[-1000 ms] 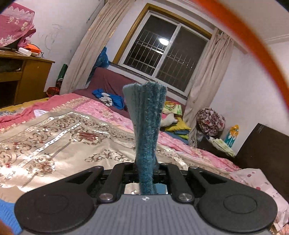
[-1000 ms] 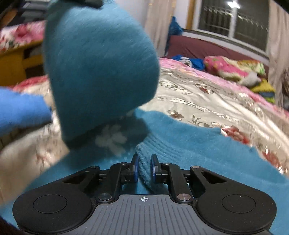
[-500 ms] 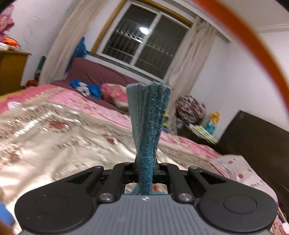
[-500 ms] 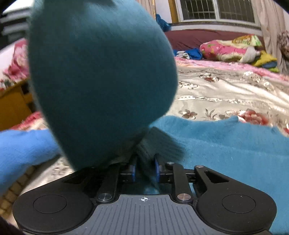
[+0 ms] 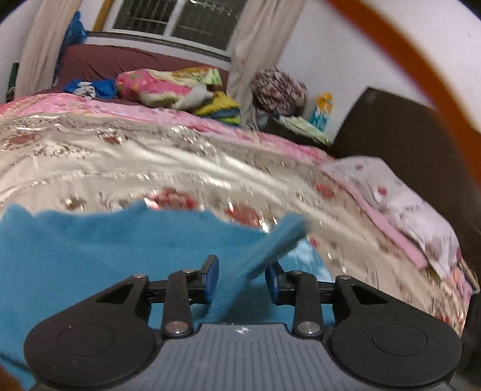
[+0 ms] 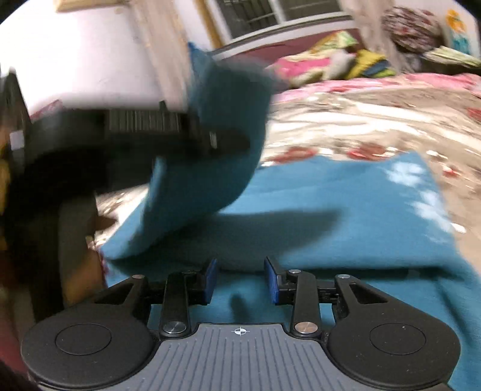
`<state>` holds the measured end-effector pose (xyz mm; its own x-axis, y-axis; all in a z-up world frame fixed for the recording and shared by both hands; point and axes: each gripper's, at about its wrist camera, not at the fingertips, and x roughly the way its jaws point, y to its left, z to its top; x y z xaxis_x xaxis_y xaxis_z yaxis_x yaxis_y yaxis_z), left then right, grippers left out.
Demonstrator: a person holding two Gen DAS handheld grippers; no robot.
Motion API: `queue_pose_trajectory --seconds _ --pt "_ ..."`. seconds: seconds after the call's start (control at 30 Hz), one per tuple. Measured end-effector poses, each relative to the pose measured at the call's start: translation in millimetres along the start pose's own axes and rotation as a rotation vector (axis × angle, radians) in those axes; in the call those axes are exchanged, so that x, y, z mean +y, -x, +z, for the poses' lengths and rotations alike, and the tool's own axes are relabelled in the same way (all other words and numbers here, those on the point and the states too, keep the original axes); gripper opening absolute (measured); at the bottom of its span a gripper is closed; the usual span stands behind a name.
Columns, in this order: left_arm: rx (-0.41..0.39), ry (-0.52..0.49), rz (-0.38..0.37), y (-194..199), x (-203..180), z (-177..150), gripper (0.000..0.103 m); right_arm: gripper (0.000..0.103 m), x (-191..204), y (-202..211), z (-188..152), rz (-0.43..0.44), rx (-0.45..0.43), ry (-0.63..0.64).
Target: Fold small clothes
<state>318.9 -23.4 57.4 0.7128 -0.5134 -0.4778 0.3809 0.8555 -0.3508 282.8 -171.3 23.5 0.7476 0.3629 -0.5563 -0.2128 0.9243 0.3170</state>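
Sweater (image 6: 330, 216) lies flat on the bedspread (image 5: 150, 162) right before my right gripper (image 6: 239, 281). Its sleeve (image 5: 270, 249) crosses between the parted jaws of my left gripper (image 5: 242, 278), which sits left of my right one. Pillow pile (image 5: 168, 87) behind, under the window (image 5: 168, 18). Another pillow (image 5: 405, 210) far right on the bed.

Bedroom: barred window (image 5: 168, 21) with beige curtains (image 5: 258, 42), white walls (image 5: 345, 60), bed (image 5: 180, 159) under floral satin cover, dark headboard (image 5: 399, 126).
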Motion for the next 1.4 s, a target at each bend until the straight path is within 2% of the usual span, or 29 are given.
queue_pose_trajectory --seconds 0.13,0.2,0.33,0.5,0.6,0.67,0.73,0.77,0.8,0.93,1.03,1.13,1.17,1.3,1.33,1.4 --pt "-0.001 -0.043 0.023 20.9 1.6 -12.2 0.058 0.034 -26.6 22.3 0.5 -0.012 -0.027 -0.065" --pt "-0.004 -0.044 0.033 31.6 5.3 -15.1 0.064 0.038 -36.9 27.7 0.8 -0.008 -0.036 -0.106" --pt "0.008 -0.016 0.018 35.3 13.1 -20.7 0.064 0.041 -52.0 28.0 5.4 0.045 -0.046 -0.232" --pt "0.022 -0.051 0.024 46.7 14.7 -35.6 0.064 0.050 -80.6 26.8 -2.2 0.177 -0.056 -0.505" --pt "0.032 -0.058 0.039 50.7 17.8 -43.0 0.064 0.050 -94.6 20.3 -8.2 0.177 -0.036 -0.585" --pt "0.037 -0.068 0.053 51.8 19.1 -45.2 0.064 0.050 -95.3 13.3 -7.4 0.142 -0.024 -0.574" --pt "0.035 -0.088 0.071 53.6 19.4 -46.8 0.064 0.041 -91.5 8.0 -6.1 0.147 -0.009 -0.565" --pt "0.032 -0.097 0.078 55.0 19.6 -46.5 0.064 0.025 -89.5 6.1 -5.0 0.149 -0.001 -0.559" --pt "0.026 -0.102 0.083 57.4 20.0 -45.7 0.064 0.014 -85.1 2.2 -0.3 0.142 0.010 -0.545" --pt "-0.024 -0.111 0.106 73.2 24.9 -42.5 0.064 0.012 -64.7 10.4 17.4 0.104 -0.006 -0.403" --pt "-0.056 -0.109 0.134 83.4 30.9 -42.3 0.065 0.011 -41.5 26.7 37.4 0.069 -0.083 -0.219" --pt "-0.027 -0.104 0.176 83.8 40.5 -49.3 0.065 0.011 -36.2 36.5 49.6 0.004 -0.165 -0.126" --pt "-0.011 -0.100 0.189 83.1 44.3 -53.2 0.065 0.011 -40.6 33.7 50.9 -0.026 -0.165 -0.126" --pt "0.063 -0.089 0.235 83.8 56.6 -68.1 0.065 0.013 -66.8 -2.2 37.9 -0.108 -0.001 -0.198" --pt "0.071 -0.088 0.245 85.5 58.5 -70.2 0.065 0.014 -67.9 -8.1 33.3 -0.133 0.025 -0.192" --pt "0.072 -0.087 0.252 90.2 60.2 -73.9 0.065 0.016 -67.6 -8.6 28.4 -0.146 0.020 -0.195"
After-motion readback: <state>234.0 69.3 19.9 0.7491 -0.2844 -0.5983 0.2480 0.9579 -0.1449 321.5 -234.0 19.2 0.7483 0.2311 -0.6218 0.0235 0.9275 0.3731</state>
